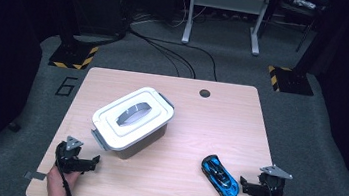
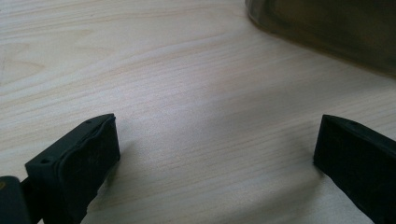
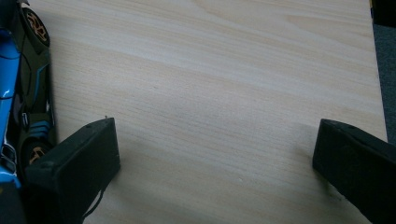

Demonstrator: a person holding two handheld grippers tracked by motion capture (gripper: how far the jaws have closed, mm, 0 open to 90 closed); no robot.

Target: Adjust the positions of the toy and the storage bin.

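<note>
Both grippers' jaws spread and empty, left gripper (image 1: pixel 88 162) near lidded box (image 1: pixel 132 118), right gripper (image 3: pixel 215 154) beside toy car (image 3: pixel 21 93)

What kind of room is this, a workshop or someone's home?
Probably a lab or recording studio: a bare wooden table on grey carpet, stand bases marked with hazard tape, loose cables on the floor, and dark surroundings.

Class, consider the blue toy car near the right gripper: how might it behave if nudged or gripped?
The blue toy car sits on wheels, so a lengthwise nudge would probably roll it. Its glossy, curved body may slip between pads. It looks rigid, unlikely to bend.
</note>
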